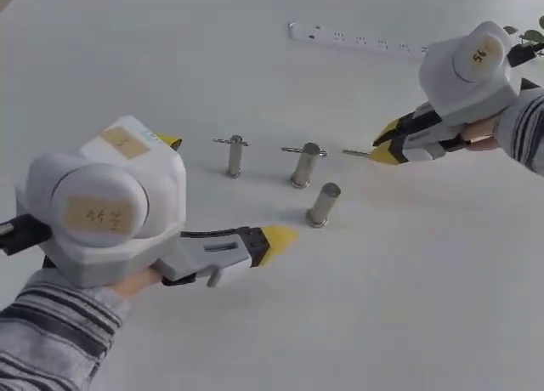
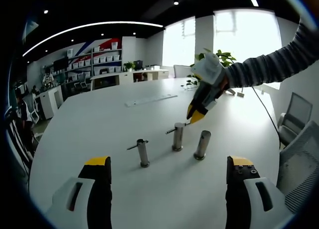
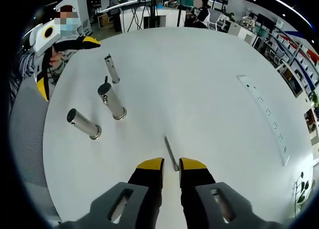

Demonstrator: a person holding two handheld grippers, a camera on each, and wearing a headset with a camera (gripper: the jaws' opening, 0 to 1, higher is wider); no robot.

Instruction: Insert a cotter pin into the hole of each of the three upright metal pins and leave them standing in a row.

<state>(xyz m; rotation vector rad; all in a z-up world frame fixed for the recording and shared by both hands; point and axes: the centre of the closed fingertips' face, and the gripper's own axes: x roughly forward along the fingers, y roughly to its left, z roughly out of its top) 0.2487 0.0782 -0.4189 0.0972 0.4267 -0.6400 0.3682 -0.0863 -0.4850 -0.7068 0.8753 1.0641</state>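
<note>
Left gripper (image 1: 223, 188): nearest to me, held over the table (image 1: 425, 306) on my side of the metal pins; jaws spread wide with nothing between them.
Right gripper (image 1: 384, 146): on the far side of the row, its jaws drawn almost together on one end of a cotter pin (image 1: 357, 153), whose free end points toward the metal pins.
Left metal pin (image 1: 235, 157): upright, with a fitted cotter pin (image 1: 229, 141) crossing through its top.
Middle metal pin (image 1: 303, 166): upright, just beside the left one and likewise carrying a fitted cotter pin (image 1: 303, 151).
Third metal pin (image 1: 324, 204): upright and bare at the top; it appears to stand a little out of line, closer to my edge of the table than the other two.
Position on table: all three stand well in from the edges, in the half nearer me; a power strip (image 1: 357, 41) lies toward the far edge.
Step in hand: as I read it, two of three are done, and the last cotter pin is being carried to the bare metal pin.
Next move: I would need to line the free end up with the cross hole, which I cannot make out from here, and push it straight through. The empty left gripper could steady the metal pin so it does not tip, then nudge it into line.
</note>
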